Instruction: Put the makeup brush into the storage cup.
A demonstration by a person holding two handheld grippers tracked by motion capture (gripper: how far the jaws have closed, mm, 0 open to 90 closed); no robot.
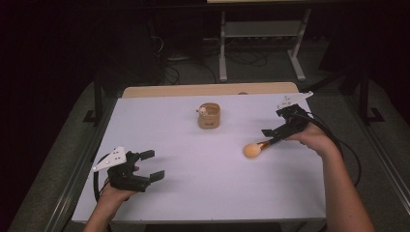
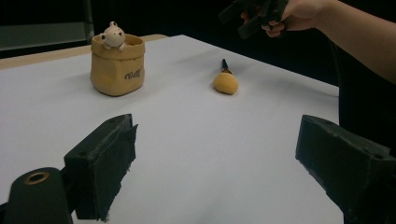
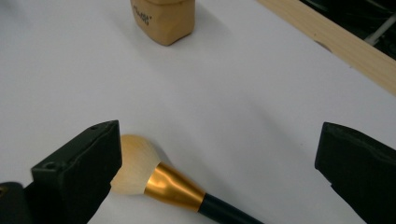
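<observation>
While the left tongs (image 1: 153, 164) sit low over the near left part of the white surface (image 1: 193, 188), their jaws stand wide apart with nothing between them, and the person's left hand (image 1: 116, 191) grips them from behind. Far ahead of these tongs, in the left gripper view, a tan pouch-shaped pot (image 2: 117, 65) stands upright on the surface with a small pale bear figure (image 2: 113, 35) perched at its rim, and to the right of it lies a makeup brush (image 2: 225, 81), its round orange-tan head toward the tongs and its dark handle pointing away. The right tongs (image 1: 274, 133) hang above the brush at the far right side, held in the right hand (image 1: 314, 137), and their jaws too are spread wide, gripping nothing. In the right gripper view the brush (image 3: 159, 182) lies on the surface below and between those jaws, nearer the left one; its pale bristles run behind that jaw's edge, so whether they touch cannot be told for sure. A gold ferrule (image 3: 173, 187) joins the bristles to the black handle (image 3: 229, 212). The pot stands well beyond the right tongs, ahead and to their left, apart from the brush.
</observation>
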